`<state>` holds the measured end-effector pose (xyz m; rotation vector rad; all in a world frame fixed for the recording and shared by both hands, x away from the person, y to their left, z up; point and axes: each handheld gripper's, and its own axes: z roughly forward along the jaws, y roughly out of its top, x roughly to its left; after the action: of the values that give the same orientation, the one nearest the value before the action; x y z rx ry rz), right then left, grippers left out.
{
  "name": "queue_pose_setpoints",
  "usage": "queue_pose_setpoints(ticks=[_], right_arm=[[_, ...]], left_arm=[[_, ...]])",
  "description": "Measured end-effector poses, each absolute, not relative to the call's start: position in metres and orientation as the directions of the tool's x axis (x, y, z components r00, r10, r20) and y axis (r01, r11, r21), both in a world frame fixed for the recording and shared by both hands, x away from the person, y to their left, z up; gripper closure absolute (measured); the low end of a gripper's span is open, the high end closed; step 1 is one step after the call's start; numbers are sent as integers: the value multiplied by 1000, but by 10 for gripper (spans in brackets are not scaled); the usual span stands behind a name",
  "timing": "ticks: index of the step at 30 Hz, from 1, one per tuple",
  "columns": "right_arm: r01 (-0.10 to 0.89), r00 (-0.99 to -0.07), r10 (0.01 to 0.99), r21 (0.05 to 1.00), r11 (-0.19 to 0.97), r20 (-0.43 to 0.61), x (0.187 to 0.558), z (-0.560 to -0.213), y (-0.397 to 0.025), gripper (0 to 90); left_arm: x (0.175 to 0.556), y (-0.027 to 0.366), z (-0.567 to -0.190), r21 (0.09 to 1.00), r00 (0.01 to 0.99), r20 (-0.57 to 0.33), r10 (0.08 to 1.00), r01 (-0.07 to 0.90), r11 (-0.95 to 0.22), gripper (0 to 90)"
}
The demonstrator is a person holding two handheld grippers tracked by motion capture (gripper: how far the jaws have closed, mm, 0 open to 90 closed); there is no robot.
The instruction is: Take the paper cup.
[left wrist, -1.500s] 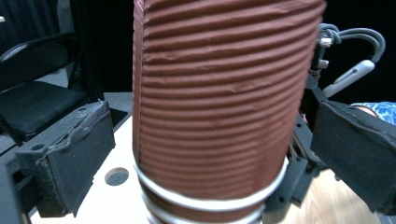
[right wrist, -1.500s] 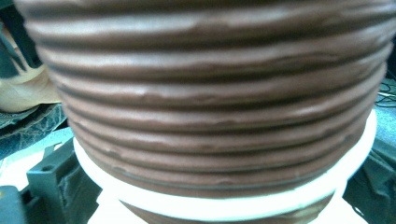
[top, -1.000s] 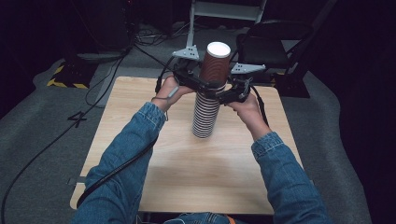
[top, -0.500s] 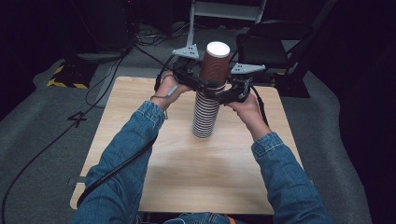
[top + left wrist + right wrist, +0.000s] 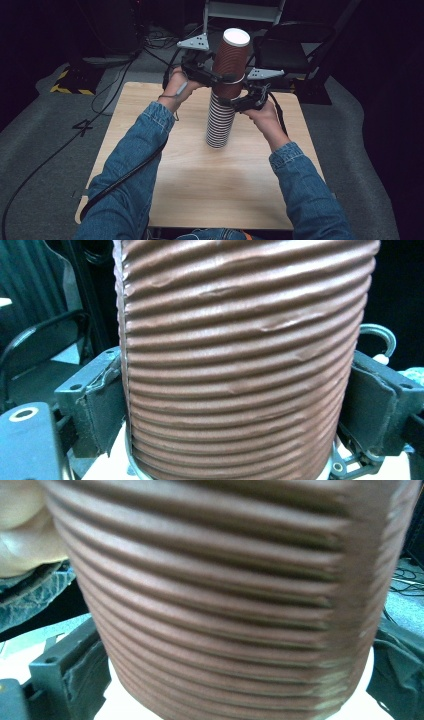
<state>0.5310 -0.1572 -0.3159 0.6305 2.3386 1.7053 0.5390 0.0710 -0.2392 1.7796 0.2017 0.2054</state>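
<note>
Cup (image 5: 231,55) lifted higher | left tool (image 5: 235,390) grips | right likely too

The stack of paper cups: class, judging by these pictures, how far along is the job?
Done: the stack of upturned cups stands on the table. In hand: the left gripper and right gripper clamp the top brown cup. Left: whether it is going on or coming off cannot be told.
</note>
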Motion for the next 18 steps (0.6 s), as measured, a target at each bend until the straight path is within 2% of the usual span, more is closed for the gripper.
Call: queue_pose_setpoints(ticks=[7,12,18], right_arm=[[229,-895,435,940,253,100,531,-316,-157,16],[229,-894,436,940,252,101,531,-316,-158,16],[227,-895,434,941,250,100,531,-317,-158,16]], left_arm=[[537,71,-229,973,966,49,254,11,-229,112],[536,73,-219,980,966,44,256,7,-198,113],[532,76,-200,977,960,91,264,-35,-211,121]])
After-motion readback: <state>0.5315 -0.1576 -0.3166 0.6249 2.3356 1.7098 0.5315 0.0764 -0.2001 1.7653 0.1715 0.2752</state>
